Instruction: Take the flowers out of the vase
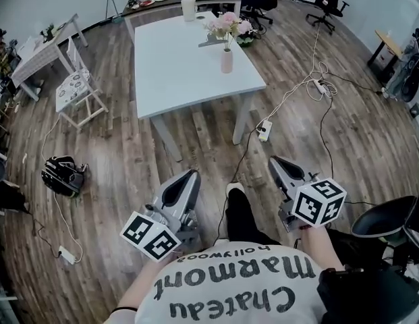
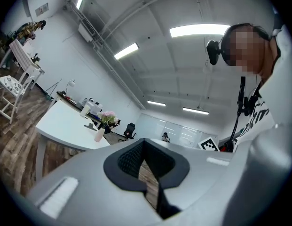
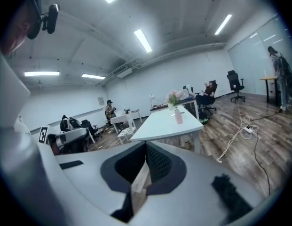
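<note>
A slim pale pink vase (image 1: 227, 61) with pink flowers (image 1: 228, 24) stands near the far right side of the white table (image 1: 175, 73). Both grippers are well short of it, over the wooden floor. My left gripper (image 1: 193, 173) is shut with nothing in it, and my right gripper (image 1: 273, 159) is also shut and empty. In the left gripper view the vase (image 2: 99, 135) and flowers (image 2: 108, 118) appear small beyond the gripper (image 2: 145, 140). The right gripper view has the vase (image 3: 178, 117) and flowers (image 3: 174, 97) far beyond the gripper (image 3: 146, 143).
A white jug (image 1: 188, 9) stands at the table's far edge. A white chair (image 1: 77, 90) is left of the table, with a black bag (image 1: 63, 174) on the floor. A power strip (image 1: 264, 130) and cables lie by the table's right leg. A black stool (image 1: 384, 225) stands at my right.
</note>
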Tool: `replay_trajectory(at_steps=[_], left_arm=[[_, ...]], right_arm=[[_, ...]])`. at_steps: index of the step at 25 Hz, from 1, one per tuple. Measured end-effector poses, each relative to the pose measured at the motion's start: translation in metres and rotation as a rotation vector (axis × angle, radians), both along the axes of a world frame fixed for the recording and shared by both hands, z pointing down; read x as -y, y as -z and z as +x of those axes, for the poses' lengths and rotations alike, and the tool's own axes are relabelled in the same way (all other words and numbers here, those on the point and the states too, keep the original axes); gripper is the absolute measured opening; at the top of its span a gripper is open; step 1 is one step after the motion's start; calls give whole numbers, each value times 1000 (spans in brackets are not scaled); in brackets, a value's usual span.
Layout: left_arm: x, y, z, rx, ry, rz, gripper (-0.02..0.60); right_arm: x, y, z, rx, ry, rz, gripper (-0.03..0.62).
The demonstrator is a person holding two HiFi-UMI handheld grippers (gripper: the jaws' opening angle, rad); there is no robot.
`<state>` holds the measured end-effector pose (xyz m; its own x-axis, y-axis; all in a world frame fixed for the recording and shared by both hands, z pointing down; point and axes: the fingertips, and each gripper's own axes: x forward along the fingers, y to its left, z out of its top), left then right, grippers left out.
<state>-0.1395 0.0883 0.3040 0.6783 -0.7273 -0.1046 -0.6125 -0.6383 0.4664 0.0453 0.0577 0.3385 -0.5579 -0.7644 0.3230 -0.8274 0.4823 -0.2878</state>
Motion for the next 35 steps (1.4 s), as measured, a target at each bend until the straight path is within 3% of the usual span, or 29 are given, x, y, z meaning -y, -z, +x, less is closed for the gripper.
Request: replay_trajectory(at_steps=[6, 12, 21, 25, 30, 35], left_arm=[[49, 3, -1, 41, 11, 47, 6], [123, -11, -1, 64, 81, -5, 5], [253, -4, 33, 51, 122, 25, 5], [288, -8, 40, 58, 135, 20, 5], [307, -24, 31, 83, 157, -50, 5], [334, -37, 21, 113, 144, -110, 6]], right_arm=[[66, -13, -18, -150, 106, 15, 14], [154, -3, -24, -86, 164, 61, 14], [289, -6, 34, -28, 134, 29, 14], [327, -7, 38, 18, 154, 54, 14], [354, -20, 19, 37, 211, 50, 15], [389, -33, 5, 59, 196, 29, 15]])
